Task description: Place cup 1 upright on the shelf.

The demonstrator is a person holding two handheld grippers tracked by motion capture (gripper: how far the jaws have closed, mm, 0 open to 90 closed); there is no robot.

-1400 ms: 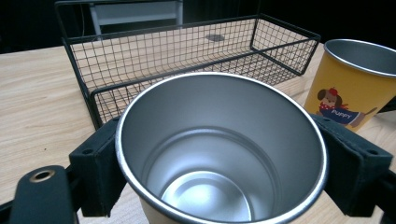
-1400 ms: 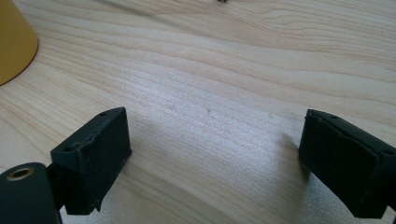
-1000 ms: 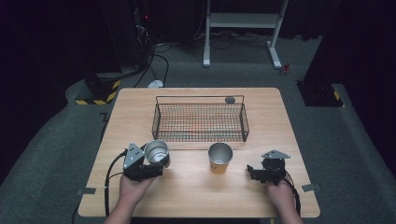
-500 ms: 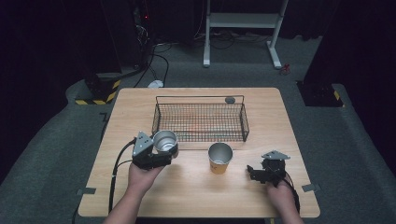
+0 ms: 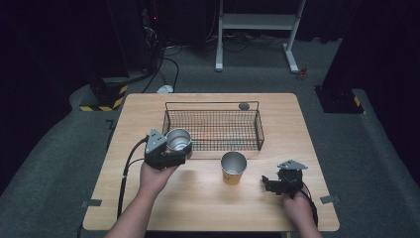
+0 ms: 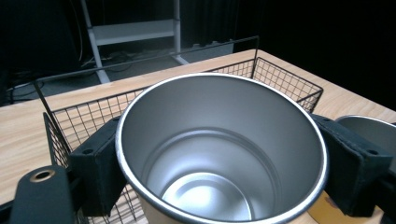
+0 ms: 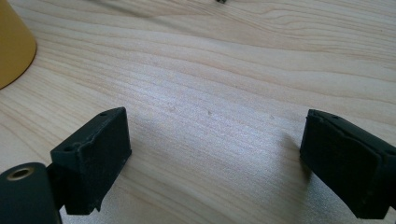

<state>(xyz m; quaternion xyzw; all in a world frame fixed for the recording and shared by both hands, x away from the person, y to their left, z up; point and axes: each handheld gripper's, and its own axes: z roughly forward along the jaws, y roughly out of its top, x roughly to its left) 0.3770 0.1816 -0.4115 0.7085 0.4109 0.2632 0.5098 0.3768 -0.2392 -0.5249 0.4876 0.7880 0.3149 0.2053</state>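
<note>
- The steel cup point(image 5: 178, 140) is upright and empty in the left gripper view; its bare inside shines down to the bottom; it sits just beside the near left corner of the wire basket point(image 5: 213, 130), above the surface point(image 5: 198, 198)
- The wire basket stands on the far half of the surface; its mesh floor looks bare; a small grey round thing point(image 5: 243, 105) lies by its far right rim, and whether it touches the wire cannot be told
- A second cup point(image 5: 233, 167), steel inside and yellow outside, stands upright and empty on the surface in front of the basket, between the two hands
- The left claw point(image 5: 174, 148) pinches the steel cup; its two black pads point(image 6: 100, 165) press on opposite sides of the wall just under the rim; the cup's mouth faces up
- The right claw point(image 5: 270, 183) is spread with nothing between its jaws; it rests low over bare wood near the front right of the surface, just to the right of the yellow cup and apart from it; the yellow wall shows at the left edge of the right gripper view
</note>
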